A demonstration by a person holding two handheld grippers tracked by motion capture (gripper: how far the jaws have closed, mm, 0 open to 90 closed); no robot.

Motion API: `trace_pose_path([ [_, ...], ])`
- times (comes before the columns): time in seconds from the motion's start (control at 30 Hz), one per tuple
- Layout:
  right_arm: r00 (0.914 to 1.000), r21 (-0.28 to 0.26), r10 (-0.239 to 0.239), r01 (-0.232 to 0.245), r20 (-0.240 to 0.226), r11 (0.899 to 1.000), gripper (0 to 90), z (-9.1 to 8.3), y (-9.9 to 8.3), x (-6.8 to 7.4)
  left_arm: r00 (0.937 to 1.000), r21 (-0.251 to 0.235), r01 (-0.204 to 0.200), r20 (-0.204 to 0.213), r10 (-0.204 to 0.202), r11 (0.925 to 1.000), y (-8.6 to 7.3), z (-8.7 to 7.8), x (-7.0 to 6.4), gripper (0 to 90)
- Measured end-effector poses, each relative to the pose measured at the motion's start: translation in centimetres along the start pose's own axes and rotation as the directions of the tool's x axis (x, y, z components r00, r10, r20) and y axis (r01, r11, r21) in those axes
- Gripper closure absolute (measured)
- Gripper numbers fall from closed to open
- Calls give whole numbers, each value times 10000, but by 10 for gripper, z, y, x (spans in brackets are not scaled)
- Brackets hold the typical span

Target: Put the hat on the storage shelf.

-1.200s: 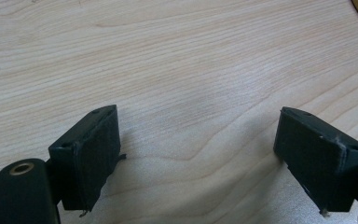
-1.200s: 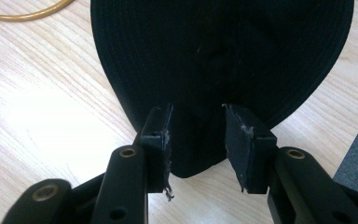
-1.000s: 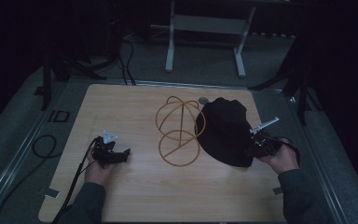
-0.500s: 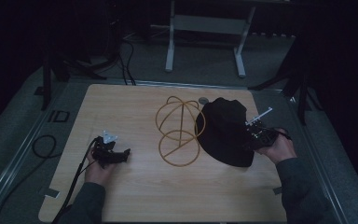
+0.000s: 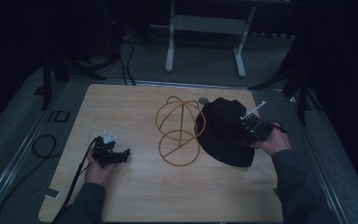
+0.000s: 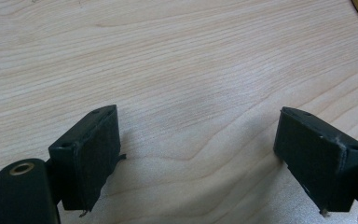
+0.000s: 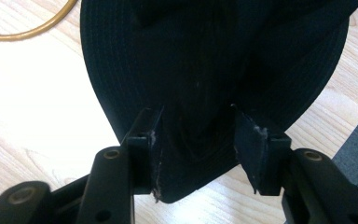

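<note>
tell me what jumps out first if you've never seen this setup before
The black hat on the right side of the wooden table draws the eye first, with the right gripper astride its brim, the jaws not closed on it. Next comes the yellow wire stand of rings at the table's middle, just left of the hat. The left gripper sits open over bare wood near the front left.
</note>
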State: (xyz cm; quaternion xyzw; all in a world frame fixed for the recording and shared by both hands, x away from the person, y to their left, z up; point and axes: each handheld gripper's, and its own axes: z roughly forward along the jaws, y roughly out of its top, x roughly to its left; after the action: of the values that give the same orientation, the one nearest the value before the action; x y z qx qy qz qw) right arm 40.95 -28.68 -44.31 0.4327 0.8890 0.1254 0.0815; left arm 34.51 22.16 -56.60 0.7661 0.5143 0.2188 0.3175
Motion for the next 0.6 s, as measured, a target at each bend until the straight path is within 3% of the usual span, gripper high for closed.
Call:
trace_pose_path([
  [0.23, 10000, 408, -89, 88, 8, 9991, 457, 2, 16, 1, 10000, 13, -11, -2, 11, 10000, 0, 0, 0, 148],
  [0.6, 9996, 894, 267, -263, -34, 9957, 402, 7, 38, -9, 10000, 7, -3, 0, 3, 10000, 0, 0, 0, 148],
])
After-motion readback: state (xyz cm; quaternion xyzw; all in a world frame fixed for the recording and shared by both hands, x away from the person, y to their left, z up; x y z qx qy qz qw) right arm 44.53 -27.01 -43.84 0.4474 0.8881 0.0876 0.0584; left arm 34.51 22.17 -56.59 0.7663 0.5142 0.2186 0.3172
